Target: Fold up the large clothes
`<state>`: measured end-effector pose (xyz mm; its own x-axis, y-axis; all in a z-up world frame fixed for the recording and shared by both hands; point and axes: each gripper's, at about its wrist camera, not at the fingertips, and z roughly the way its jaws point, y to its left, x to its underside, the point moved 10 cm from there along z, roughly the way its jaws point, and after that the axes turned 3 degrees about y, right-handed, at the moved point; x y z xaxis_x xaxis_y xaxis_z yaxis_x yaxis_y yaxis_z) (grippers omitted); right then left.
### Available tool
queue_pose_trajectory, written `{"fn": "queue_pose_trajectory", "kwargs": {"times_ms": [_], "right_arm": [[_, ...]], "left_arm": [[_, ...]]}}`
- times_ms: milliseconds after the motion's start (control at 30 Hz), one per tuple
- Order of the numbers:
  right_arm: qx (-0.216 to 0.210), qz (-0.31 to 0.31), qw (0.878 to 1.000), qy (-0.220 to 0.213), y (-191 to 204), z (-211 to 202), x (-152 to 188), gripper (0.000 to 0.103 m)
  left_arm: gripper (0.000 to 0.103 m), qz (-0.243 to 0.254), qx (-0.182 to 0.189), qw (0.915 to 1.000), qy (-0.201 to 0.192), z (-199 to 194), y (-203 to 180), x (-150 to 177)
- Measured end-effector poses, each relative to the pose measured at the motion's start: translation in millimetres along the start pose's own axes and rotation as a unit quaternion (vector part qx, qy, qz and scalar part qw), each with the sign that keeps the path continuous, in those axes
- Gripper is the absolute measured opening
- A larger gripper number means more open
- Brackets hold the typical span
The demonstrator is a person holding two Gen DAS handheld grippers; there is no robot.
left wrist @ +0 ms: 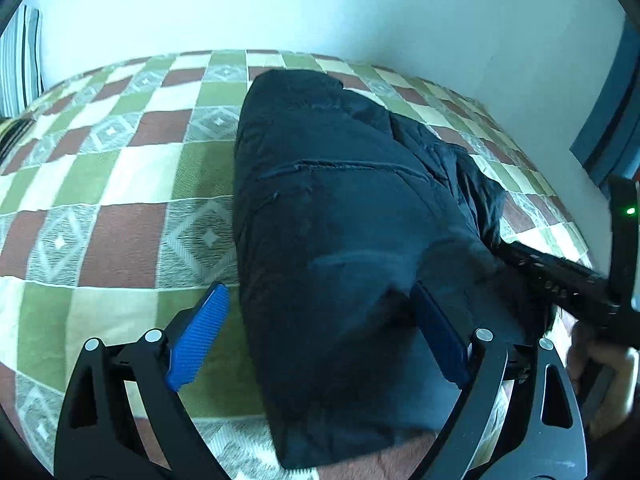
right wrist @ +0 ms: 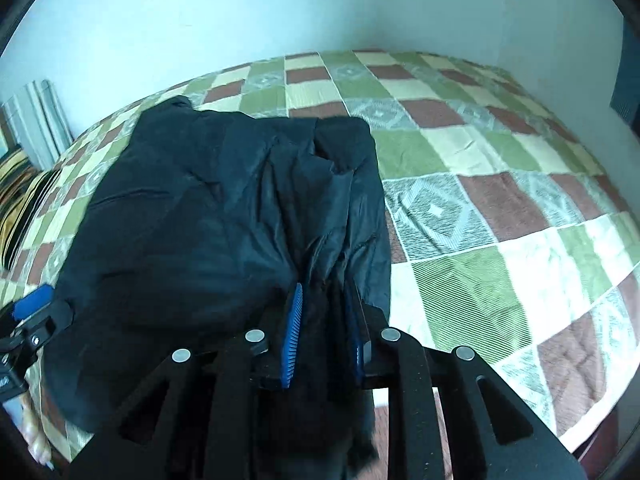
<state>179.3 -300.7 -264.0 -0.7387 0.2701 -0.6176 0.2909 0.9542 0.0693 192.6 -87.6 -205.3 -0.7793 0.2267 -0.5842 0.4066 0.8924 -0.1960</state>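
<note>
A large dark navy jacket [left wrist: 340, 208] lies folded lengthwise on a checkered bedspread [left wrist: 120, 184]. My left gripper [left wrist: 320, 332] is open, its blue fingers [left wrist: 200, 336] wide apart over the jacket's near end, the right finger under a fold of cloth. In the right wrist view the jacket [right wrist: 208, 216] spreads to the left. My right gripper [right wrist: 326, 340] is shut on a bunched edge of the jacket, blue pads [right wrist: 291, 344] pressing the dark cloth between them. The right gripper [left wrist: 560, 280] also shows at the right edge of the left wrist view.
The bed with the green, red and cream bedspread [right wrist: 500, 208] stands against a white wall [left wrist: 320, 8]. A striped pillow [right wrist: 20, 200] lies at the far left. A dark door frame [left wrist: 616, 112] is at the right.
</note>
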Motion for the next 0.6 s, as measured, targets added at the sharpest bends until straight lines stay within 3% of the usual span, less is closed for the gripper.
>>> {"fn": "queue_pose_trajectory", "kwargs": {"times_ms": [167, 333, 467, 600], "right_arm": [[0.007, -0.031, 0.999, -0.014, 6, -28, 15, 0.022], [0.003, -0.032, 0.999, 0.034, 4, 8, 37, 0.022], [0.003, -0.028, 0.998, 0.048, 2, 39, 48, 0.021], [0.003, -0.027, 0.999, 0.047, 0, 39, 45, 0.021]], "left_arm": [[0.091, 0.0, 0.012, 0.9998, 0.017, 3, 1, 15], [0.091, -0.029, 0.045, 0.9967, 0.062, 34, 1, 29], [0.091, -0.009, 0.026, 0.9977, 0.061, 48, -1, 36], [0.091, -0.018, 0.028, 0.9974, 0.063, 56, 2, 37]]}}
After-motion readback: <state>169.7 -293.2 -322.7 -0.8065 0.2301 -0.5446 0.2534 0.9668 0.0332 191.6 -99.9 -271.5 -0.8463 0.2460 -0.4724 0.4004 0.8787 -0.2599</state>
